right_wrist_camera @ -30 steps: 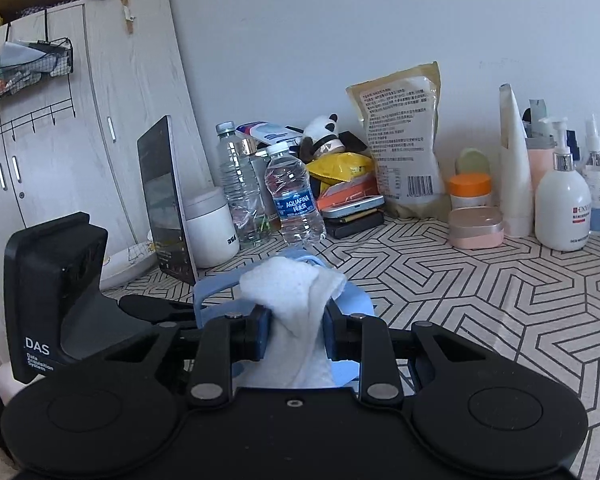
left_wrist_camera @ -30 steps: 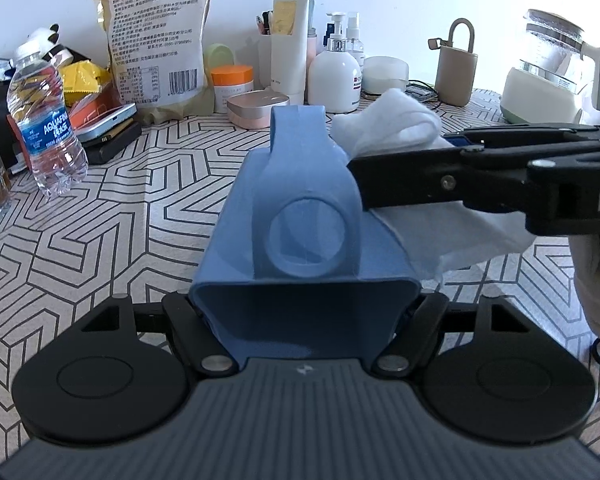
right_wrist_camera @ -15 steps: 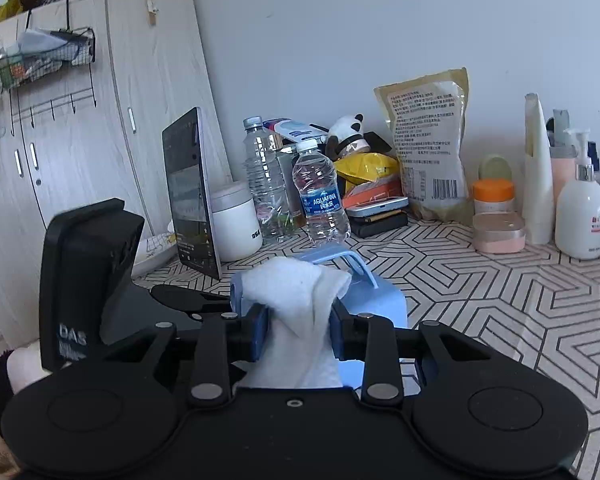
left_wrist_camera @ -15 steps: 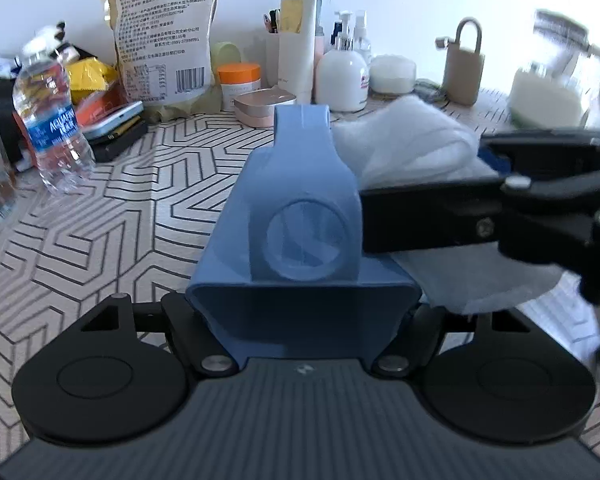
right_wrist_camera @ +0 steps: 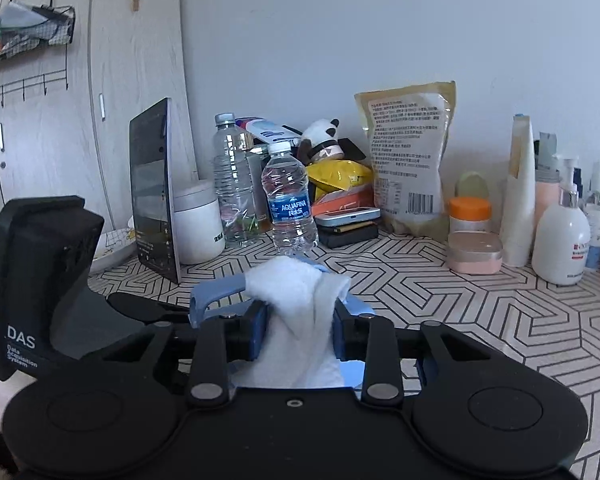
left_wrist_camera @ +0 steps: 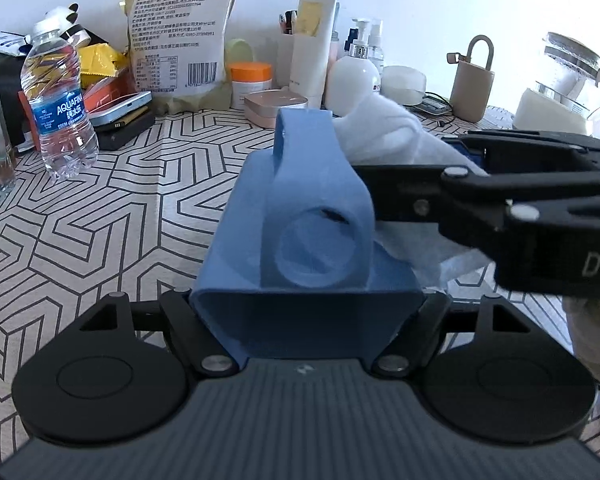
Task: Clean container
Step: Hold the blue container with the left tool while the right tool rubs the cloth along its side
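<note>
One blue container (left_wrist_camera: 300,240), one white cloth (right_wrist_camera: 300,320), two clear water bottles (right_wrist_camera: 289,200) (right_wrist_camera: 233,180), one printed food pouch (right_wrist_camera: 410,156)

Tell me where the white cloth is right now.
The cloth is pinched in the right tongs, low and central in the right wrist view. It lies against the right side of the blue container held by the left tongs.

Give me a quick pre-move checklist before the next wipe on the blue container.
1. Left gripper shut on the blue container: ok.
2. Right gripper shut on the white cloth: ok.
3. Cloth touching the container's side: ok in the left wrist view.
4. Container lifted off the patterned table: cannot tell.
5. Water bottle away from the wiping path: ok.
6. Container's inside clean: cannot tell, hidden.
</note>
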Demonstrator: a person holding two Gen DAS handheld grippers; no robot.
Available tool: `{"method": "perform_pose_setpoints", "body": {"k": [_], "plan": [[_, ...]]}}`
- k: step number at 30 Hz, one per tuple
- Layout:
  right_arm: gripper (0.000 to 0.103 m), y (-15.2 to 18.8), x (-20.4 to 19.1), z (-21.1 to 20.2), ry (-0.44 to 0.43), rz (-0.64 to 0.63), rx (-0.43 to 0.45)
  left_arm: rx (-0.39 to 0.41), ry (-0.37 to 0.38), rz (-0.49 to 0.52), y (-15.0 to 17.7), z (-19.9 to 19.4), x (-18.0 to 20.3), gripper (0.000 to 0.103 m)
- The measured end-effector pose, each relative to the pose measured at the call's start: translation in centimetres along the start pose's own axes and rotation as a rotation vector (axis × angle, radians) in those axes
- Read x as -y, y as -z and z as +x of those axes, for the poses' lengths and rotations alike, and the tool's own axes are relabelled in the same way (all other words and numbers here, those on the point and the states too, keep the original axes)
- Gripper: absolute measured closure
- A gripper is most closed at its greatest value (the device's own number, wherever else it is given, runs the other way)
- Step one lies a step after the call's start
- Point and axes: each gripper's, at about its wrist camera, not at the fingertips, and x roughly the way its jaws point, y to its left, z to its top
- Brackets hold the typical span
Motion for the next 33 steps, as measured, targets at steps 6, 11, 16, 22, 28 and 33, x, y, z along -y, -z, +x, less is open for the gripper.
{"method": "perform_pose_setpoints", "body": {"k": [6, 11, 16, 22, 28, 33], "plan": [[0.065, 0.2, -1.7, 0.1, -0.007, -0.057, 0.014, 0.005, -0.017, 0.0, 0.1, -0.1, 0.2, 0.029], [0.065, 0.3, -1.6, -0.1, -0.037, -0.04, 0.016, 0.01, -0.069, 0.002, 0.2, -0.3, 0.4, 0.029], [0.047, 0.3, -1.5, -0.6, -0.008, -0.036, 0.008, 0.011, -0.051, -0.011, 0.2, -0.3, 0.0, 0.029], [0.043, 0.3, -1.3, -1.3, -0.008, -0.017, 0.002, 0.009, -0.069, -0.006, 0.1, -0.3, 0.2, 0.029], [0.031, 0.4, -0.7, -1.4, -0.009, 0.008, 0.001, 0.02, -0.07, -0.012, 0.1, -0.5, 0.1, 0.029], [0.029, 0.4, 0.0, -1.8, -0.03, 0.038, 0.022, 0.01, -0.065, -0.018, 0.1, -0.3, 0.0, 0.028]]}}
